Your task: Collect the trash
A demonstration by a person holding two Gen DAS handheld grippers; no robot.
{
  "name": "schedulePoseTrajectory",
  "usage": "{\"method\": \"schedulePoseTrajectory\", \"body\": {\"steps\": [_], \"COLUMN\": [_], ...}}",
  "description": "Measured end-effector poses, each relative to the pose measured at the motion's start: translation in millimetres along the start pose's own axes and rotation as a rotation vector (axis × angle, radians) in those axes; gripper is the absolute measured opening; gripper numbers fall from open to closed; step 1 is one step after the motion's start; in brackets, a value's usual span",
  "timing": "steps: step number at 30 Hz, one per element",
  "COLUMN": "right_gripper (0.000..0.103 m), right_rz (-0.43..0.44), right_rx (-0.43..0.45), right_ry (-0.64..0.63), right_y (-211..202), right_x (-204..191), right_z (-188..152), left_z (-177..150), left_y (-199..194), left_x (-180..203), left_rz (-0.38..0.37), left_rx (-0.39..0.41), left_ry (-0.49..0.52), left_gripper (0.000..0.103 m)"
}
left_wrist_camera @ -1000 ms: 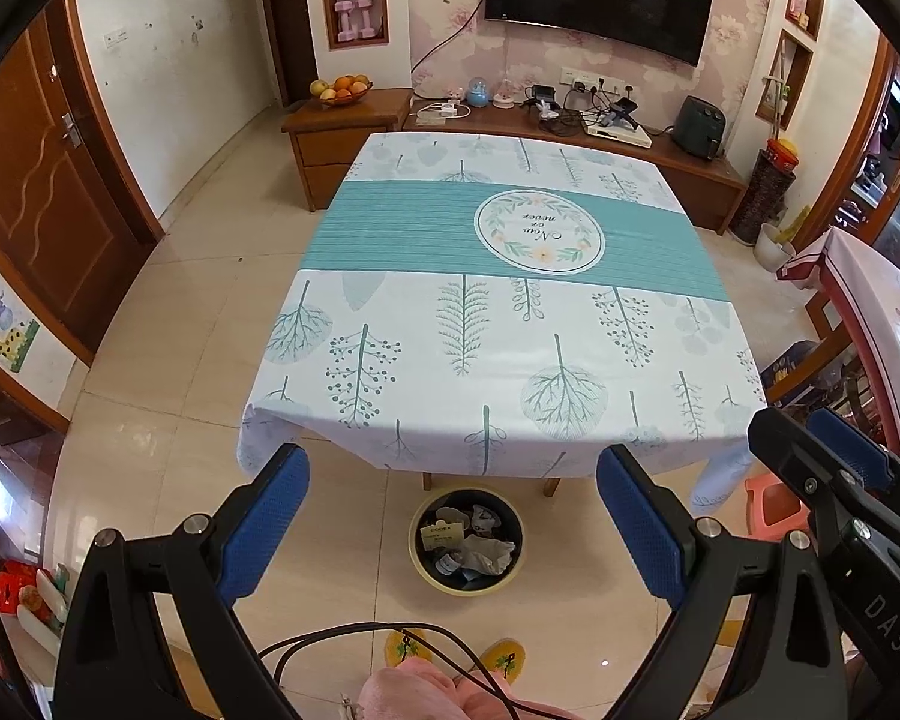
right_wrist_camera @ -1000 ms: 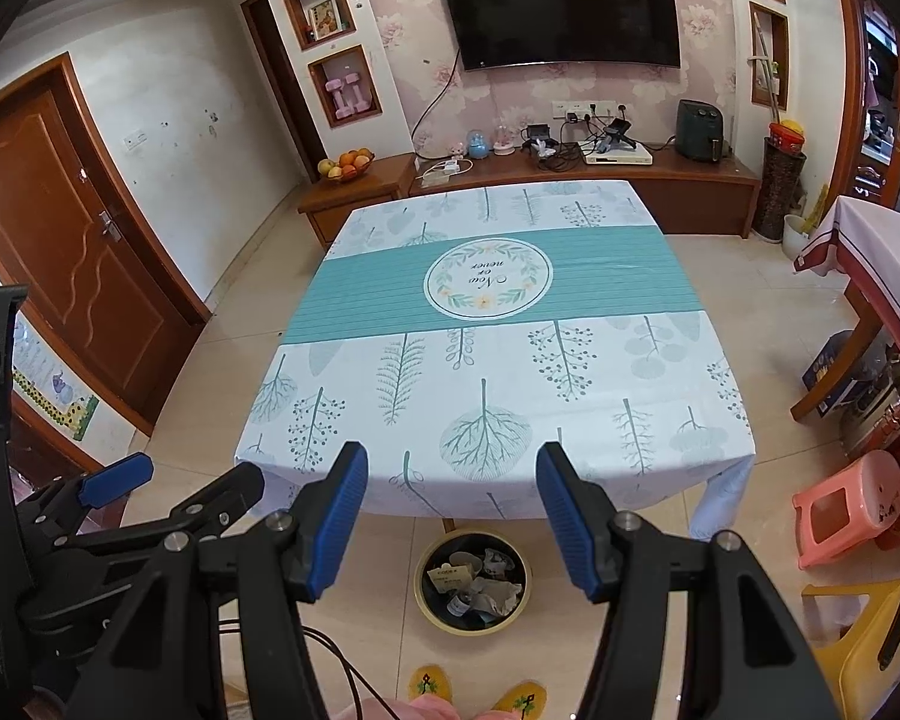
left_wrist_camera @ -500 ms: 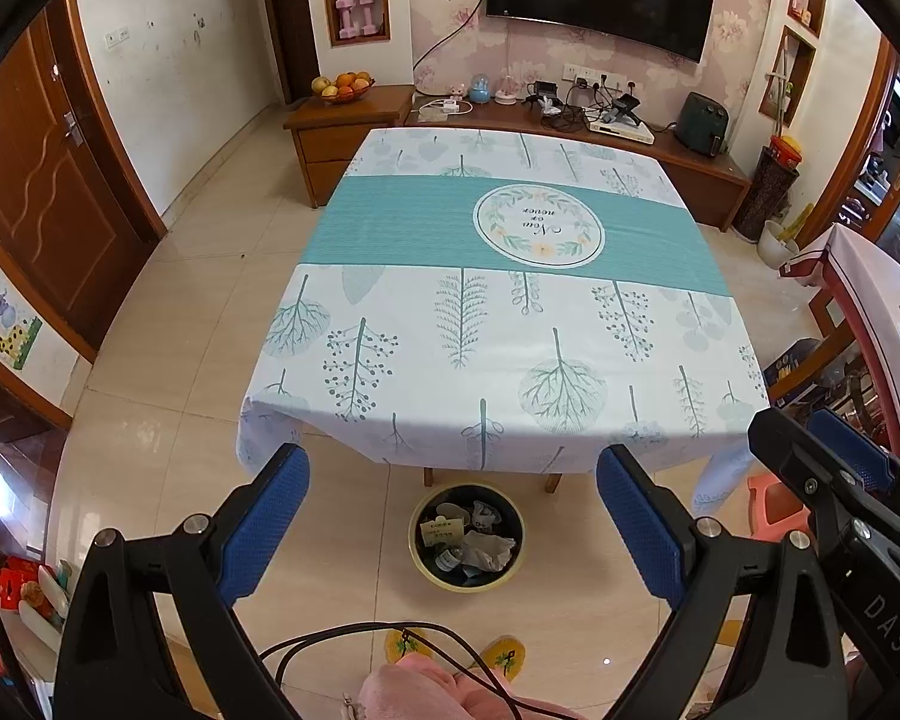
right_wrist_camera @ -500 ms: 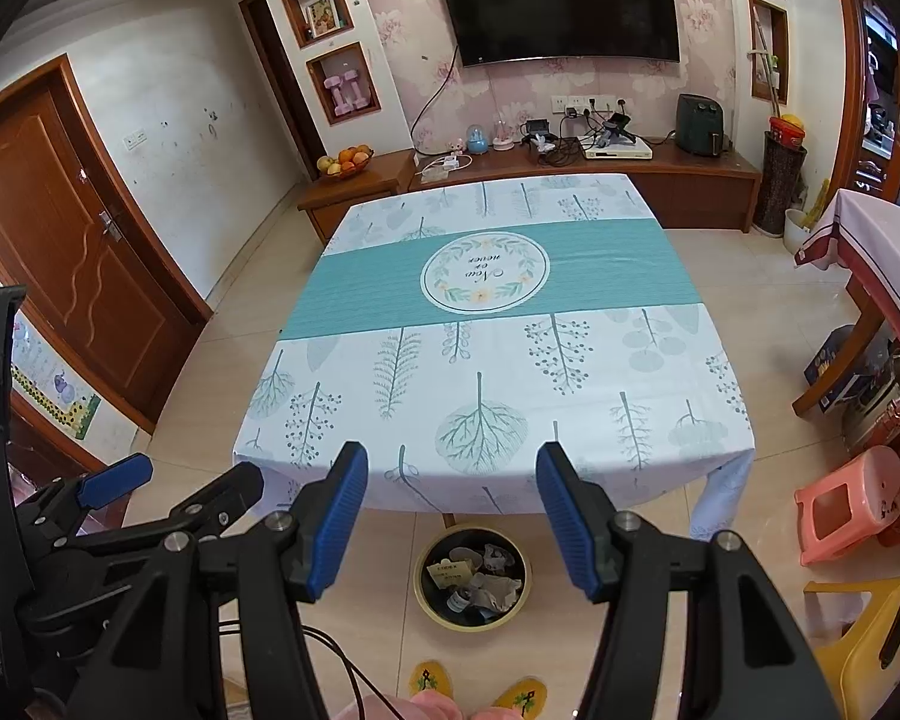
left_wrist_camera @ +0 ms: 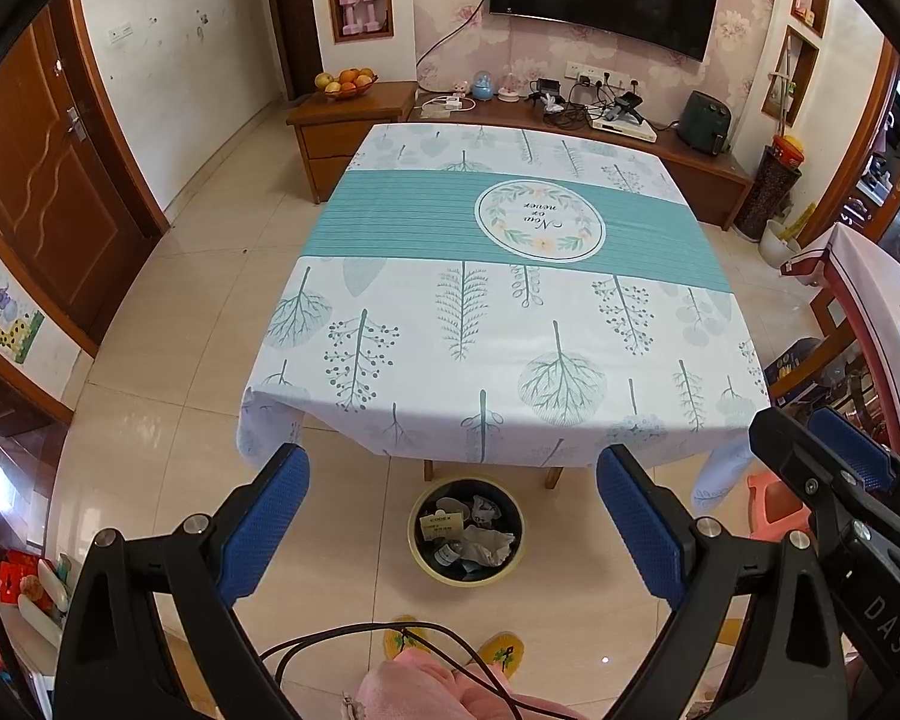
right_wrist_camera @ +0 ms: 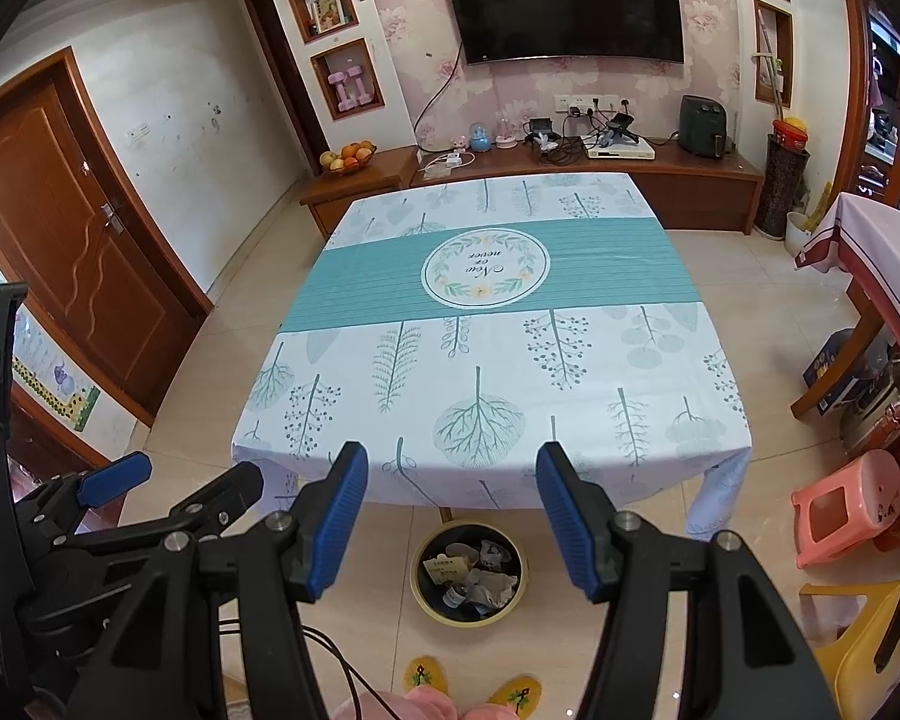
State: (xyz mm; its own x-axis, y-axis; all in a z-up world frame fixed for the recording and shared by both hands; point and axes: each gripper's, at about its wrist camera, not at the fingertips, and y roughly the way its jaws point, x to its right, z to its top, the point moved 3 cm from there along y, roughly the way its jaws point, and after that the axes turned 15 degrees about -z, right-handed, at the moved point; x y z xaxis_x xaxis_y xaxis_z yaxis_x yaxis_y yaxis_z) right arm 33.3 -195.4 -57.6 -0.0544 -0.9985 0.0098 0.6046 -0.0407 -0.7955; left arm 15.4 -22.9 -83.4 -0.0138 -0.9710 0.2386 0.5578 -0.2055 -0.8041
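Note:
A round yellow-rimmed trash bin [left_wrist_camera: 417, 558] [right_wrist_camera: 420, 600] stands on the tiled floor under the near edge of the table. It holds crumpled paper, a small box and a little bottle [left_wrist_camera: 465, 537] [right_wrist_camera: 471, 573]. My left gripper [left_wrist_camera: 453, 483] hangs open above the floor, blue pads wide apart, with the bin seen between them and nothing held. My right gripper [right_wrist_camera: 453, 471] is open too, empty, hovering over the table's near edge. The table [left_wrist_camera: 510, 324] [right_wrist_camera: 480, 360] carries a white and teal leaf-print cloth with nothing lying on it.
A low wooden cabinet [right_wrist_camera: 660, 174] with a fruit bowl [right_wrist_camera: 348, 157] and electronics lines the far wall under a TV [right_wrist_camera: 561, 3]. Right: a second table [right_wrist_camera: 888, 252], a pink stool [right_wrist_camera: 846, 504], a yellow chair [right_wrist_camera: 870, 642]. A person's slippers [left_wrist_camera: 498, 651] and cable are below.

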Motion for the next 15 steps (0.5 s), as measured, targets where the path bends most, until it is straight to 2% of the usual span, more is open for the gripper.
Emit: {"method": "schedulePoseTrajectory", "body": {"steps": [15], "right_gripper": [0.059], "right_rz": [0.005], "right_rx": [0.009], "right_ry": [-0.004], "right_y": [-2.4], "right_x": [3.0], "right_z": [-1.9], "left_z": [-0.1], "left_y": [-3.4], "left_x": [2.2], "left_rz": [0.008], "left_rx": [0.004], "left_ry": [0.005], "left_gripper": [0.096]}}
